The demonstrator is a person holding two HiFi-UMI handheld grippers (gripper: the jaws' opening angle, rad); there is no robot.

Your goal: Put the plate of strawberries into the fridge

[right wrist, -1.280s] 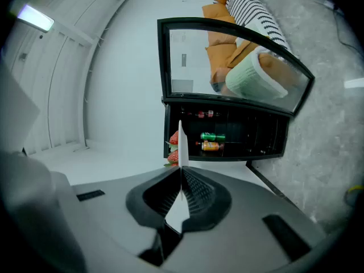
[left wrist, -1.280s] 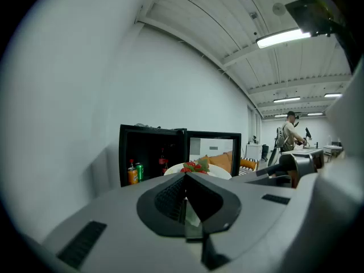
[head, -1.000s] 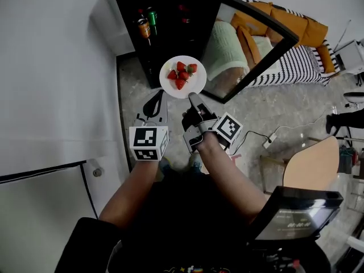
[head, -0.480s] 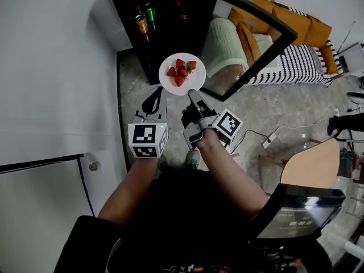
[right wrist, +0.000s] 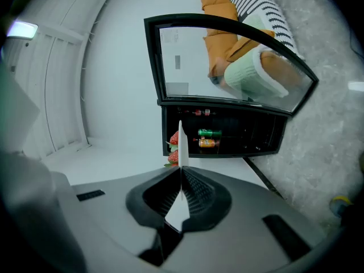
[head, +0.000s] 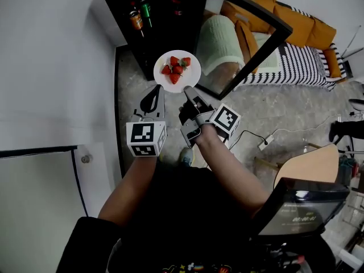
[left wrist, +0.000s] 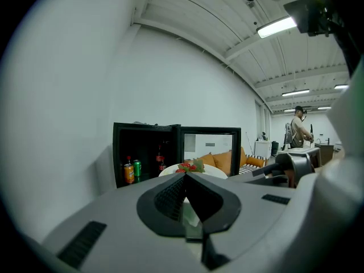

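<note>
With our right gripper (head: 187, 91) we pinch the rim of the plate (head: 192, 76) of strawberries (head: 174, 69) just before the open black fridge (head: 165, 16); our left gripper (head: 152, 98) is pressed together. Speckled grey floor (head: 284, 112), white wall (head: 51, 67); labels on the fridge's cans (head: 135, 20) unreadable

Gloss and grit
Smooth glossy white plate (head: 186, 85); shiny black fridge (head: 165, 21), reflective glass door (head: 233, 38); rough speckled stone floor (head: 296, 107).
</note>
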